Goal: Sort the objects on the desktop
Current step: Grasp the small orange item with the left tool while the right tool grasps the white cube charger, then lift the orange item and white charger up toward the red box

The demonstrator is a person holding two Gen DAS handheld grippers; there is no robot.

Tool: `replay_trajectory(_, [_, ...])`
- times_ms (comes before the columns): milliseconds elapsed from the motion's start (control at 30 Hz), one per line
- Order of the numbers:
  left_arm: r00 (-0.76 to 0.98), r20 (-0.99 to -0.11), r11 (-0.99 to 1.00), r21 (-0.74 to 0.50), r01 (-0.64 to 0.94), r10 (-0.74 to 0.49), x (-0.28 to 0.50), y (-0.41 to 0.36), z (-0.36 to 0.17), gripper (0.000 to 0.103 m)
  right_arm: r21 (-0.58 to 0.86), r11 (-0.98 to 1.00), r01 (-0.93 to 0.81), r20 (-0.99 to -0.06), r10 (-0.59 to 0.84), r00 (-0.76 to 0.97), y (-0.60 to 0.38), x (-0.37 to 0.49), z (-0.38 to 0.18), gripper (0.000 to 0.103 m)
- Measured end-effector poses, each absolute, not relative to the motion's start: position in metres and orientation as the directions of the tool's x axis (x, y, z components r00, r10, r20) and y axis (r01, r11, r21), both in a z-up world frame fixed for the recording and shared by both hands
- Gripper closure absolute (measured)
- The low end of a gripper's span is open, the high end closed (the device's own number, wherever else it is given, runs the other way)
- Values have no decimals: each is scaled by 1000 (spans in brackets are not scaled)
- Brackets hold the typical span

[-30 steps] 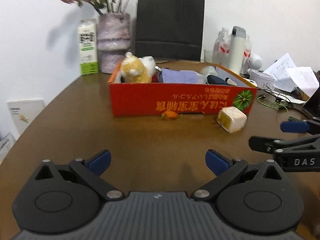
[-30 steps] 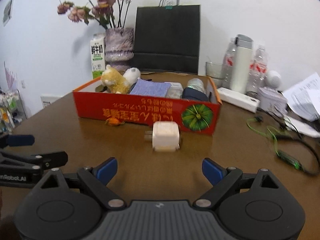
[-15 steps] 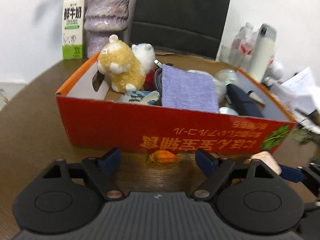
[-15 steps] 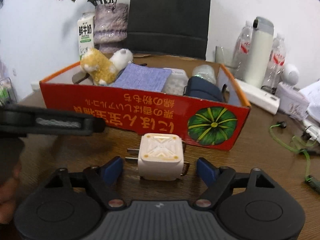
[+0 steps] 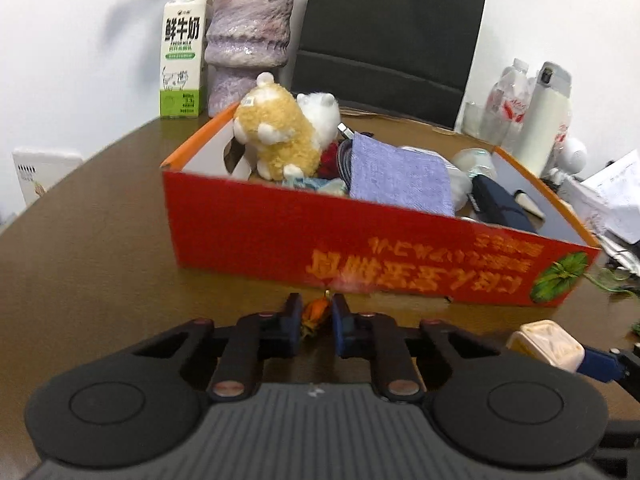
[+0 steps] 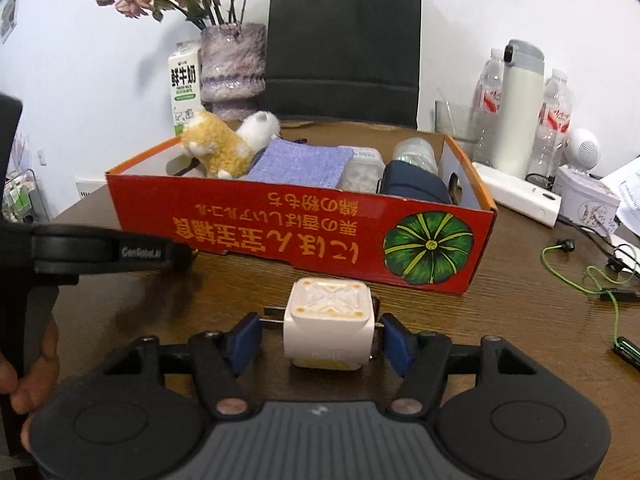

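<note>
Left gripper (image 5: 316,316): we see its fingers pinching the orange trinket (image 5: 315,313), hidden from the right view.
Right gripper (image 6: 318,338): fingers closing around the white charger (image 6: 329,330); prongs at 9 o'clock.

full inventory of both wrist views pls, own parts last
box: 1, red, table centre, open top
plush toys: 2, tan and white, box left end
cloth: 1, lilac, in box
pouch: 1, navy, box right end
trinket: 1, orange, before box
charger: 1, white, before box
milk carton: 1, white-green, back left
vase: 1, purple, beside carton
bag: 1, black, behind box
flask: 1, white, back right
left gripper: jaws shut on trinket
right gripper: jaws closing around charger
</note>
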State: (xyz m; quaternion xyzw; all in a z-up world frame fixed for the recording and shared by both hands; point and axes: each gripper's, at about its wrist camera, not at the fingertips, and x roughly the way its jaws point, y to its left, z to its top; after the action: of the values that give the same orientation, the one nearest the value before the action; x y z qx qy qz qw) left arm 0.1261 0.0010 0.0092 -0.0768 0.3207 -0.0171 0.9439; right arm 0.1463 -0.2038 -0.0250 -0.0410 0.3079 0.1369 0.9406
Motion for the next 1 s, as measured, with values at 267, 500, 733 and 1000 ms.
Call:
replay_trajectory(267, [851,-504,979,-194,57,-149,43,12,24,87,22,954,-300,-558,260,788,-208,95,-19,40])
replay_trajectory(500, [873,-449,974,-195,113,-191,-26,16,37,87,37,944,-329,-555,293,778,-216,46,-14,40])
replay_trajectory(733, [875,-435,972,-185,144,-213,-69,14,40,87,36,945,-325,-509,297,808,-228,0,8,40])
replay_trajectory(1000, [881,-416,970,-180,164,-226,-104,12,40,87,22,940,-340,-518,302,801,-235,-42,5,40])
